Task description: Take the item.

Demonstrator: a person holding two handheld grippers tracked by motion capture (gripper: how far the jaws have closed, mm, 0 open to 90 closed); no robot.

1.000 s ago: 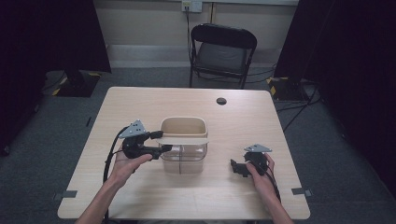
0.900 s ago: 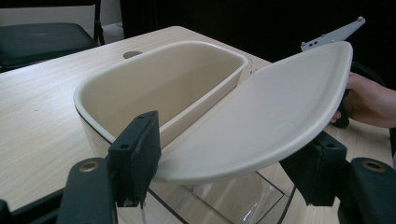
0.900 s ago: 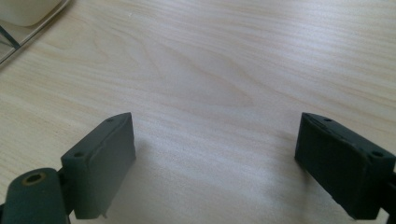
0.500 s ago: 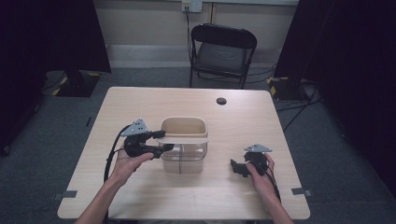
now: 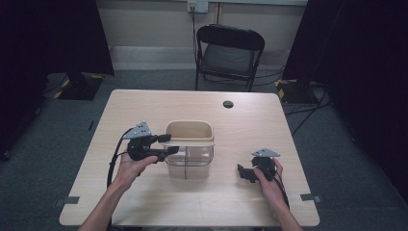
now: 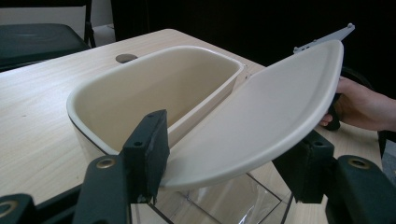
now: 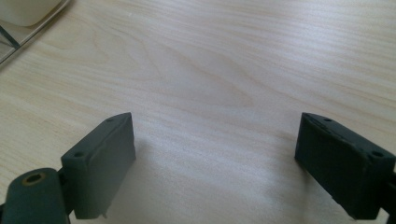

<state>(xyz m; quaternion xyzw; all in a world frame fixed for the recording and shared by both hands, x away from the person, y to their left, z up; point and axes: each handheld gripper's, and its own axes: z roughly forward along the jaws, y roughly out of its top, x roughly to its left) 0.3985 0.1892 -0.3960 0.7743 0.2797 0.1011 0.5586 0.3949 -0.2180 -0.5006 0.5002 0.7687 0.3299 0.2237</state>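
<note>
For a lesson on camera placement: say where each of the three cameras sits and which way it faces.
High view: above the table's near side, looking forward and down; forearms, left gripper, right gripper.
Left gripper view: rides that gripper, jaws closing on the container's flap lid.
Right gripper view: faces bare table, open jaws.
Shared: container, table.

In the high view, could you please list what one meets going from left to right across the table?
Left gripper → beige-lidded clear container → right gripper.
</note>
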